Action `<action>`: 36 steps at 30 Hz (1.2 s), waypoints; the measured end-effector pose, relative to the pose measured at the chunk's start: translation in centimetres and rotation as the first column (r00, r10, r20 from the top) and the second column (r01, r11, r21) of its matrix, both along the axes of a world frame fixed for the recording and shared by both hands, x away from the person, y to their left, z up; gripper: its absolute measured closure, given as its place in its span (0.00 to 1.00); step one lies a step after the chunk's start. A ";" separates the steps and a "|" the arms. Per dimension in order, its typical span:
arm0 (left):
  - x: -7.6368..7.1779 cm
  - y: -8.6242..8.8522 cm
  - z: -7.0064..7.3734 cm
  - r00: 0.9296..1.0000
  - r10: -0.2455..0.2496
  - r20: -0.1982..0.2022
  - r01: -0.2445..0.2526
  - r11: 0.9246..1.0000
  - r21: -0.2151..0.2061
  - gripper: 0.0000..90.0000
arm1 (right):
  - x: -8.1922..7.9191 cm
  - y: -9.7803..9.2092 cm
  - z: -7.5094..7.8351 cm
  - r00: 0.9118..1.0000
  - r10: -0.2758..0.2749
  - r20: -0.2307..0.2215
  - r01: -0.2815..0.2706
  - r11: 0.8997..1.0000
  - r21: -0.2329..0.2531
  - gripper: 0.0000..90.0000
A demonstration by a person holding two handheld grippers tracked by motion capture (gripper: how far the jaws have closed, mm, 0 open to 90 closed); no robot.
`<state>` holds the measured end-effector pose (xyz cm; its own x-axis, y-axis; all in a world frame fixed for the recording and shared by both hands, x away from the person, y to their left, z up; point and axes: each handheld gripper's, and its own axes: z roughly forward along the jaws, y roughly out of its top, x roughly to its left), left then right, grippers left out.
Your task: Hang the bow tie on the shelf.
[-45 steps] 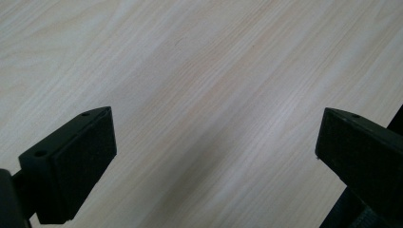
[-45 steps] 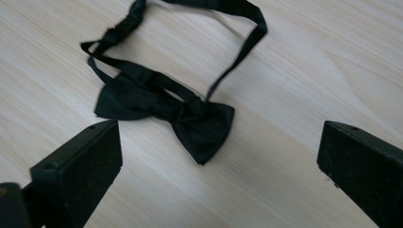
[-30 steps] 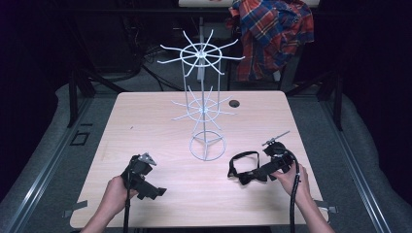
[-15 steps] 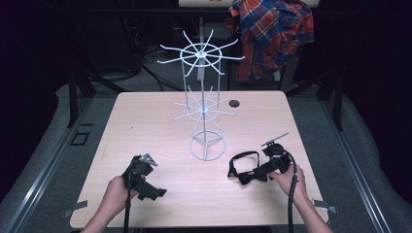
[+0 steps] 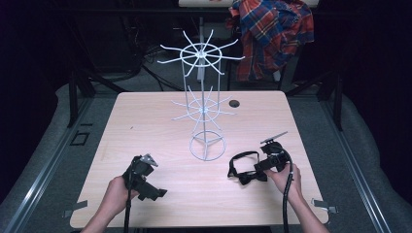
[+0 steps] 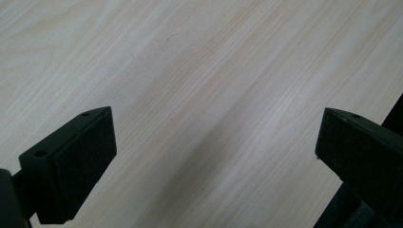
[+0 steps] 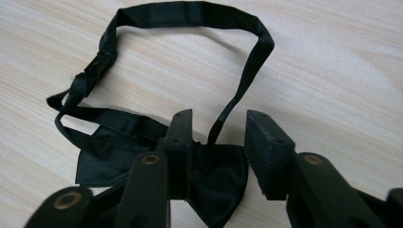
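Black bow tie [image 7: 157,161] lying flat on the wooden table [image 5: 145,121], near its 4 o'clock edge. Right gripper [image 7: 218,130] half open, straddling one wing, not clamped. Left gripper [image 6: 214,147] wide open and empty, low at 7 o'clock. White wire rack [image 5: 206,104] upright at centre.

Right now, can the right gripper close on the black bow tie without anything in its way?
Probably yes: the right gripper has its fingers open on either side of the bow tie, which lies on the table; nothing blocks it.
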<state>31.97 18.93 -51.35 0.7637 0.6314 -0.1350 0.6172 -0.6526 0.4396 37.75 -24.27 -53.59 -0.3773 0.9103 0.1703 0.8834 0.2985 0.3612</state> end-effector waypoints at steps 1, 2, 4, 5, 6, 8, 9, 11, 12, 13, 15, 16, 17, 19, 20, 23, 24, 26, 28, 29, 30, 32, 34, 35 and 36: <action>0.0 0.0 0.0 1.000 -0.001 0.000 0.001 1.000 -0.001 0.00 | 0.0 0.1 -0.1 1.000 0.001 -0.002 -0.001 1.000 -0.013 0.82; 0.0 0.0 0.0 1.000 -0.001 0.000 0.001 1.000 -0.001 0.00 | 0.0 0.1 -0.1 1.000 0.001 -0.002 -0.001 1.000 -0.013 0.82; 0.0 0.0 0.0 1.000 0.000 -0.001 0.000 1.000 0.000 0.00 | 0.0 0.0 -0.2 1.000 0.007 0.000 -0.007 1.000 -0.010 0.91; 0.0 0.0 0.0 1.000 -0.001 0.001 0.001 1.000 0.000 0.00 | -0.1 0.0 -0.1 1.000 0.019 0.012 -0.019 1.000 -0.014 0.97; 0.0 0.0 0.0 1.000 0.000 0.000 0.000 1.000 0.000 0.00 | -0.1 0.1 0.0 0.999 0.030 0.019 -0.030 0.999 -0.030 0.99; -0.1 0.0 0.0 1.000 -0.001 0.000 0.001 1.000 0.000 0.00 | -0.2 0.2 0.1 0.999 0.032 0.033 -0.031 0.999 -0.031 0.99; -0.1 0.0 0.1 1.000 0.000 0.001 0.000 1.000 0.000 0.00 | -0.2 0.2 0.3 0.998 0.042 0.042 -0.040 0.998 -0.043 0.99; -0.1 0.0 0.1 1.000 0.001 0.003 -0.001 1.000 0.000 0.00 | -0.4 0.3 0.7 0.994 0.062 0.090 -0.057 0.997 -0.057 1.00; -0.1 0.1 0.1 1.000 0.000 0.003 0.000 1.000 0.000 0.00 | -0.5 0.4 0.9 0.992 0.061 0.113 -0.055 0.997 -0.054 1.00; -0.1 0.1 0.1 1.000 0.000 0.003 0.000 1.000 0.000 0.00 | -0.6 0.4 1.2 0.991 0.060 0.120 -0.054 0.997 -0.059 1.00; -0.1 0.1 0.1 1.000 0.000 0.003 0.000 1.000 -0.001 0.00 | -0.8 0.5 1.7 0.985 0.074 0.156 -0.064 0.996 -0.067 1.00; -0.1 0.1 0.1 1.000 0.000 0.003 0.000 1.000 -0.001 0.00 | -0.8 0.5 1.7 0.985 0.074 0.156 -0.064 0.996 -0.067 1.00; -0.1 0.0 0.1 1.000 0.001 0.003 -0.001 1.000 -0.002 0.00 | -1.0 0.6 2.2 0.979 0.084 0.186 -0.071 0.995 -0.077 1.00; -0.1 0.0 0.1 1.000 0.001 0.004 -0.001 1.000 -0.001 0.00 | -1.2 0.8 2.7 0.972 0.101 0.211 -0.079 0.990 -0.113 1.00; -0.1 0.0 0.1 1.000 0.001 0.004 -0.001 1.000 -0.001 0.00 | -1.2 0.8 2.7 0.972 0.101 0.211 -0.079 0.990 -0.113 1.00; -0.1 0.1 0.1 1.000 -0.002 0.003 0.002 1.000 0.001 0.00 | -1.6 1.1 3.6 0.957 0.126 0.263 -0.089 0.985 -0.147 1.00; -0.1 0.1 0.1 1.000 -0.002 0.003 0.002 1.000 0.001 0.00 | -1.6 1.1 3.6 0.957 0.126 0.263 -0.089 0.985 -0.147 1.00; -0.1 0.1 0.1 1.000 0.001 0.004 -0.001 1.000 -0.002 0.00 | -1.9 1.3 4.2 0.948 0.134 0.288 -0.090 0.983 -0.163 1.00; -0.1 0.1 0.1 1.000 -0.002 0.003 0.002 1.000 0.000 0.00 | -2.0 1.3 4.6 0.944 0.138 0.300 -0.092 0.982 -0.163 1.00; -0.1 0.1 0.1 1.000 -0.002 0.004 0.002 1.000 0.001 0.00 | -2.1 1.3 4.8 0.940 0.140 0.310 -0.091 0.982 -0.168 1.00; -0.1 0.1 0.1 1.000 -0.002 0.004 0.002 1.000 0.001 0.00 | -2.1 1.3 4.8 0.940 0.140 0.310 -0.091 0.982 -0.168 1.00; -0.1 0.1 0.1 1.000 -0.002 0.004 0.002 1.000 0.001 0.00 | -2.3 1.3 5.1 0.936 0.148 0.321 -0.093 0.979 -0.179 1.00; -0.1 0.1 0.1 1.000 -0.003 0.005 0.003 1.000 -0.001 0.00 | -2.5 1.4 5.5 0.930 0.151 0.334 -0.096 0.980 -0.176 1.00; -0.1 0.1 0.1 1.000 -0.002 0.008 0.002 1.000 -0.002 0.00 | -2.7 1.4 5.7 0.923 0.162 0.349 -0.102 0.977 -0.185 1.00; -0.1 0.1 0.1 1.000 -0.002 0.008 0.002 1.000 -0.002 0.00 | -2.7 1.4 5.7 0.923 0.162 0.349 -0.102 0.977 -0.185 1.00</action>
<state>31.85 19.05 -51.28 0.7658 0.6297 -0.1301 0.6125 -0.6529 0.4455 35.09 -22.84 -47.84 -0.5044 0.8515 -0.1434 0.6510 0.4841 0.5847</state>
